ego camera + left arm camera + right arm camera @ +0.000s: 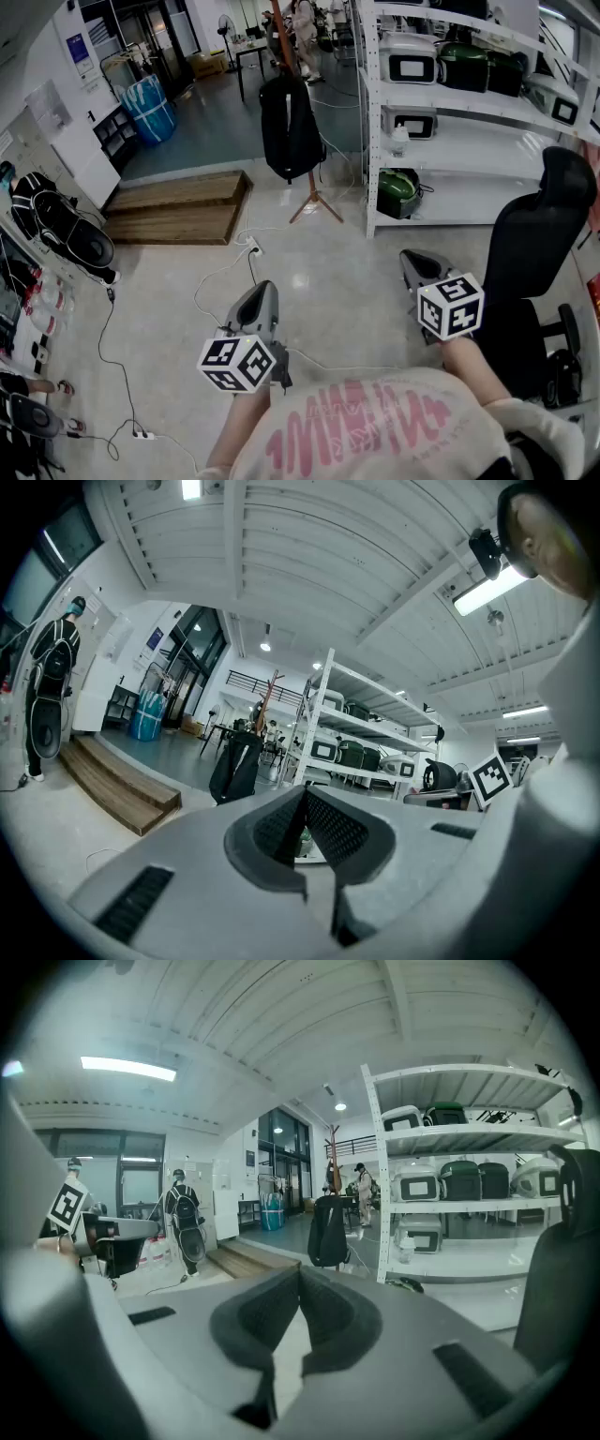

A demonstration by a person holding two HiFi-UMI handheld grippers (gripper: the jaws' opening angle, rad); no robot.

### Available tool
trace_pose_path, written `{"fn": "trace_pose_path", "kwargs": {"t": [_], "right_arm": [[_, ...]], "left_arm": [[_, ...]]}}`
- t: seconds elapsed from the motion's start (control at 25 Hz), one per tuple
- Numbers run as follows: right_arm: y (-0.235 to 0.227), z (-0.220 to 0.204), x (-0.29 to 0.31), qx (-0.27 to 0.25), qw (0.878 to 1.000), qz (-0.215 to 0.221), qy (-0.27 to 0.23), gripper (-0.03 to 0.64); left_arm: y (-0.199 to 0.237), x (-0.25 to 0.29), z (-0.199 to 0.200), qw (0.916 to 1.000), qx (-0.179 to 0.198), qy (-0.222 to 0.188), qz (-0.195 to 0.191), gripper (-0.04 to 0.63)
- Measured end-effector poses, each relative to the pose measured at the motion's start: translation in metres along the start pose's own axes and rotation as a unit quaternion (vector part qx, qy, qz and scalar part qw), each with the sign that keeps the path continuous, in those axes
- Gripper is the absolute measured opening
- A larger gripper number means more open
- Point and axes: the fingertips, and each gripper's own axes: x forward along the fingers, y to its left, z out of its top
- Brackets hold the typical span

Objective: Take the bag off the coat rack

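A black backpack [291, 127] hangs on a wooden coat rack [278, 23] that stands on splayed legs, several steps ahead of me across the floor. The left gripper view shows the same bag [236, 769] far off, and it appears as well in the right gripper view [329, 1232]. My left gripper [262, 291] is held low in front of my body, shut and empty. My right gripper [412, 260] is beside it at the right, also shut with nothing in it. Both point toward the rack and are well short of the bag.
A white shelf unit [441, 112] with appliances stands right of the rack. There is a black office chair [539, 244] close on my right. A low wooden platform [183, 206] lies at the left, and cables with a power strip [253, 248] cross the floor. Another backpack [66, 230] leans at the far left.
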Motion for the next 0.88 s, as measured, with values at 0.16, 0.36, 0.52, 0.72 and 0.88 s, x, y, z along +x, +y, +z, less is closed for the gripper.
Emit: {"fn": "trace_pose_path", "kwargs": {"t": [0.16, 0.36, 0.52, 0.72, 0.88], "right_arm": [[0.001, 0.002, 0.005, 0.002, 1.000, 0.000, 0.001, 0.006], [0.007, 0.002, 0.016, 0.005, 1.000, -0.001, 0.004, 0.005], [0.013, 0.004, 0.030, 0.006, 1.000, -0.002, 0.006, 0.006], [0.029, 0.009, 0.053, 0.009, 1.000, -0.001, 0.003, 0.005], [0.052, 0.005, 0.079, 0.029, 1.000, 0.010, 0.000, 0.006]], "left_arm": [[0.004, 0.002, 0.001, 1.0000, -0.003, 0.002, -0.002, 0.003], [0.017, 0.003, 0.003, 1.0000, -0.005, 0.003, -0.003, 0.003], [0.033, 0.005, 0.008, 0.9999, -0.010, -0.001, -0.002, 0.003], [0.060, 0.004, 0.017, 0.9998, -0.014, -0.008, -0.006, 0.003], [0.087, 0.001, 0.020, 0.9998, -0.015, -0.007, -0.011, 0.003]]}}
